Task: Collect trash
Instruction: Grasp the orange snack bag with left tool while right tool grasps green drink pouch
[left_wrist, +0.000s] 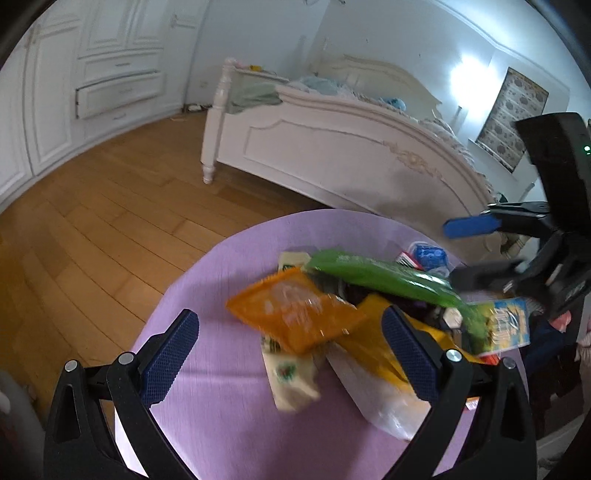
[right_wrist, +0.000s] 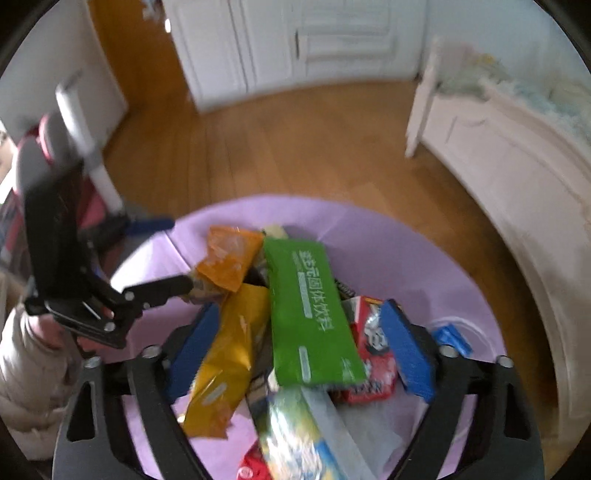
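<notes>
A pile of snack wrappers lies on a round purple table. In the left wrist view I see an orange packet, a long green packet, a yellow packet, a small cream carton and a yellow-blue box. My left gripper is open over the near side of the pile. My right gripper is open, its jaws either side of the green packet and the yellow packet. The right gripper also shows in the left wrist view.
A white bed stands beyond the table, with white cupboards along the far wall and wooden floor between. A red wrapper and a blue-capped clear tub lie in the pile. The person's sleeve is at left.
</notes>
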